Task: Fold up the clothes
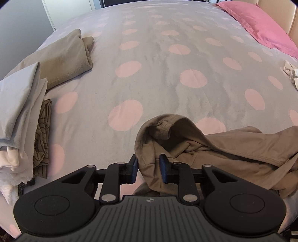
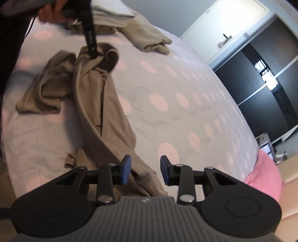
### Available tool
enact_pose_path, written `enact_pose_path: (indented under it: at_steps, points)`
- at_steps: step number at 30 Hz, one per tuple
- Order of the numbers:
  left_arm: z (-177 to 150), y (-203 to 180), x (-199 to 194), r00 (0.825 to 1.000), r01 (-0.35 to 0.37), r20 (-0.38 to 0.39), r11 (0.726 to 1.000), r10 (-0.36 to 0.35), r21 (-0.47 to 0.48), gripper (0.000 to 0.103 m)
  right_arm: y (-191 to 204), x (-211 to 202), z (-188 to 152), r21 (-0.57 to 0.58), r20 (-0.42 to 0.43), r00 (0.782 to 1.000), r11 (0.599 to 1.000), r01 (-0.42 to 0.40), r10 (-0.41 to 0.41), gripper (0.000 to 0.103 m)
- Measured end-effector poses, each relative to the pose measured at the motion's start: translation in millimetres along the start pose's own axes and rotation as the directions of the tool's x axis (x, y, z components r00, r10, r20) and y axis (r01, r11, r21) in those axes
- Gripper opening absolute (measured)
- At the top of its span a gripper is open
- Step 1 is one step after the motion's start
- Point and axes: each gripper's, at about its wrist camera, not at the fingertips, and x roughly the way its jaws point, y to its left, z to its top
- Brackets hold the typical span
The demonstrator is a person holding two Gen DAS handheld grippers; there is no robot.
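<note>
left gripper [image 1: 148, 168] pinching tan garment [image 1: 214, 147] | right gripper [image 2: 145, 170] spread, contact unclear

In the left wrist view the tan garment [image 1: 214, 149] runs off the right edge and drops behind the claw body, so its full shape cannot be told, and the white cloth [image 1: 290, 71] and pink pillow [image 1: 260, 26] are also cut by that edge. The stack of folded clothes [image 1: 20, 111] is cropped at the left, its lower layers hidden. In the right wrist view the hand [image 2: 54, 11] at the top is blurred and cut off, and small items on the far shelf [image 2: 226, 40] are too small to identify.
</note>
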Motion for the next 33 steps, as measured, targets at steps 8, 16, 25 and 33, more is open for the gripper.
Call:
enact_pose_path:
  at_steps: [8, 16, 25, 33]
  points:
    - [-1, -11, 3, 1.000, -0.026, 0.001, 0.998, 0.026, 0.056, 0.017, 26, 19, -2, -0.164, -0.044, 0.999, 0.987, -0.005, -0.002, 0.036]
    - [-2, -16, 2, 0.999, -0.039, 0.010, 0.996, 0.038, 0.081, 0.017, 39, 28, -12, -0.264, -0.088, 0.995, 0.964, 0.022, -0.047, 0.036]
    - [-2, -19, 4, 0.999, -0.052, 0.017, 0.994, 0.051, 0.093, 0.017, 57, 39, -26, -0.381, -0.088, 0.988, 0.921, 0.086, -0.128, 0.037]
    - [2, -14, -9, 0.991, -0.092, 0.101, 0.993, 0.084, 0.079, 0.004, 33, 40, -18, -0.262, -0.043, 0.952, 0.923, 0.281, -0.302, 0.005]
